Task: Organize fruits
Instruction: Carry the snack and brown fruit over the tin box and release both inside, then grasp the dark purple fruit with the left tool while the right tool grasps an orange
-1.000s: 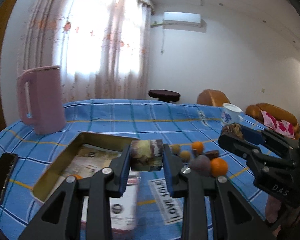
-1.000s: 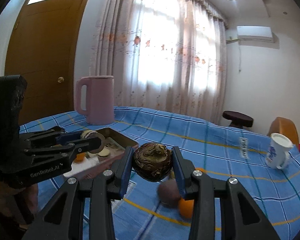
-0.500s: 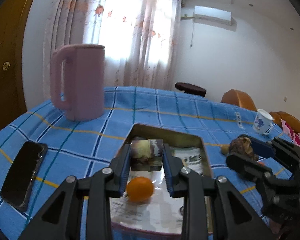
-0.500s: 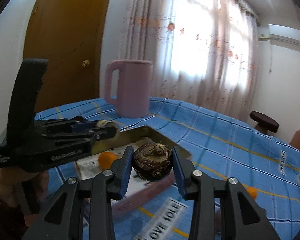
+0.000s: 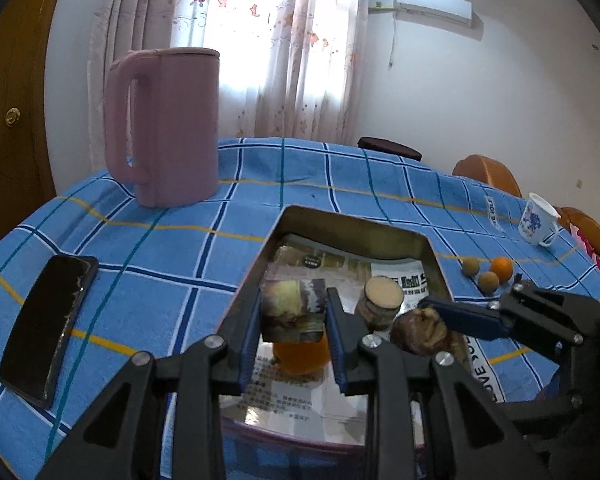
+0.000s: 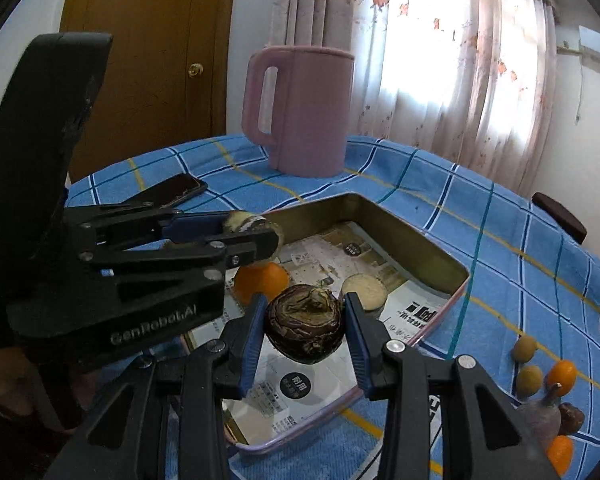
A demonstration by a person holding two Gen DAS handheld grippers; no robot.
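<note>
Both grippers are now hanging over the tin tray (image 5: 434,254), no longer beside it.
Left gripper (image 5: 293,312) fingers are clamping a cut cane piece (image 5: 293,309); right gripper (image 6: 305,330) fingers are clamping a dark bulb (image 6: 305,328); lowering close before releasing, beside the orange (image 6: 261,280), is advisable.

The left gripper (image 6: 274,240) reads "GenRobot.AI" on its black body, and beside the tin tray (image 6: 440,254) the tablecloth (image 6: 500,240) reads "LOVE SOLE".

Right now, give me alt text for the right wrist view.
The right tongs grip a dark brown bulb-like fruit above a paper-lined metal tin on a blue checked tablecloth. The left tongs hold a pale cut chunk over an orange; a pink jug stands behind.
</note>
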